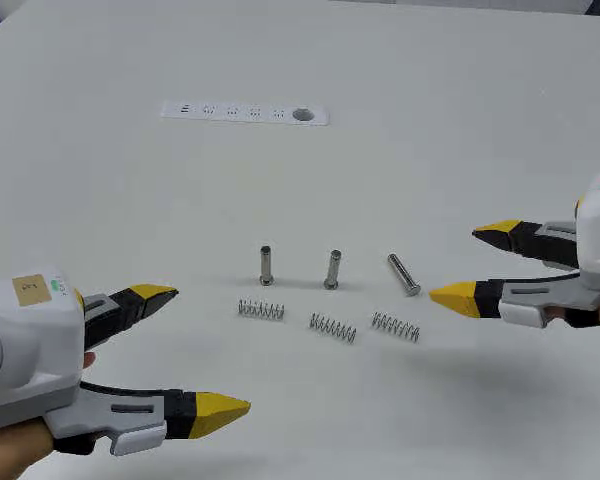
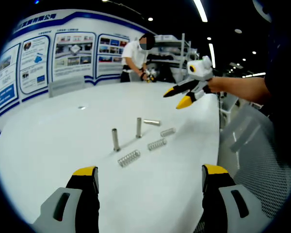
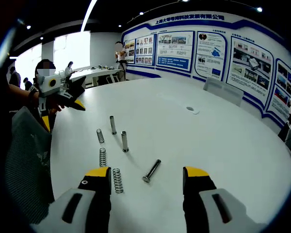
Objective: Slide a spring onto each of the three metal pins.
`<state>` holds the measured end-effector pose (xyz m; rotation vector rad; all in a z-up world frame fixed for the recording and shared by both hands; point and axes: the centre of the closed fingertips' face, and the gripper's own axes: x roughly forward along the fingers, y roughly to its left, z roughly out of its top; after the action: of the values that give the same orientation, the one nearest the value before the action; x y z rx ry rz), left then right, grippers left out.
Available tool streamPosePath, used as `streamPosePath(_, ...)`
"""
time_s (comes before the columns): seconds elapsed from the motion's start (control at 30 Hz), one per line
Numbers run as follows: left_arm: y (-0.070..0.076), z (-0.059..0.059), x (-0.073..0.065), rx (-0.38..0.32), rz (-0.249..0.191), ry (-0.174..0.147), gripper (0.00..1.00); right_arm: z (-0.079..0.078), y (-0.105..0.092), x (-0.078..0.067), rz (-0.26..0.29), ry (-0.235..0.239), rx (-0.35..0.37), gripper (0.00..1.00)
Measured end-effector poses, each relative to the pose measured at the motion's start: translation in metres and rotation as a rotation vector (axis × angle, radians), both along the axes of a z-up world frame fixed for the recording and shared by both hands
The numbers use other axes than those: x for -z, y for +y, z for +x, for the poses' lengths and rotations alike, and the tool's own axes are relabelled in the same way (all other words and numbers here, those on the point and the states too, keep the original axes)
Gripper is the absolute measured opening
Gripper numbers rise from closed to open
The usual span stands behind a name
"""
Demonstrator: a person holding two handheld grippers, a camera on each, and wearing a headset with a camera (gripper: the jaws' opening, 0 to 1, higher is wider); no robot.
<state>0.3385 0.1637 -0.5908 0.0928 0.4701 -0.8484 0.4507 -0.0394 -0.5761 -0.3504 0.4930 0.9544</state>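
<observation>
Jaws were spread wide and empty on both: left gripper (image 1: pixel 208 350) at near left, right gripper (image 1: pixel 456 263) at far right. Between them on the table (image 1: pixel 430 150), left pin (image 1: pixel 266 266) and middle pin (image 1: pixel 332 270) stood upright and right pin (image 1: pixel 404 274) lay flat. Three springs (image 1: pixel 333 327) lay loose in a row just in front.

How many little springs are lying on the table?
3. The left spring lies near the left standing pin, the middle spring near the middle pin, the right spring near the fallen pin. None seems hidden.
</observation>
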Motion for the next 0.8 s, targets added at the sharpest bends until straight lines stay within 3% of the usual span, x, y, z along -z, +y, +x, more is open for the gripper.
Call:
streamPosePath(0.43, 0.000, -0.001, 0.001, 0.002, 0.003, 0.002, 0.89, 0.024, 0.017, 0.013, -0.031, 0.027, 0.010, 0.56)
streamPosePath(0.8, 0.001, -0.001, 0.003, 0.000, 0.005, 0.009, 0.89, 0.043, 0.031, 0.028, -0.091, 0.055, 0.023, 0.48)
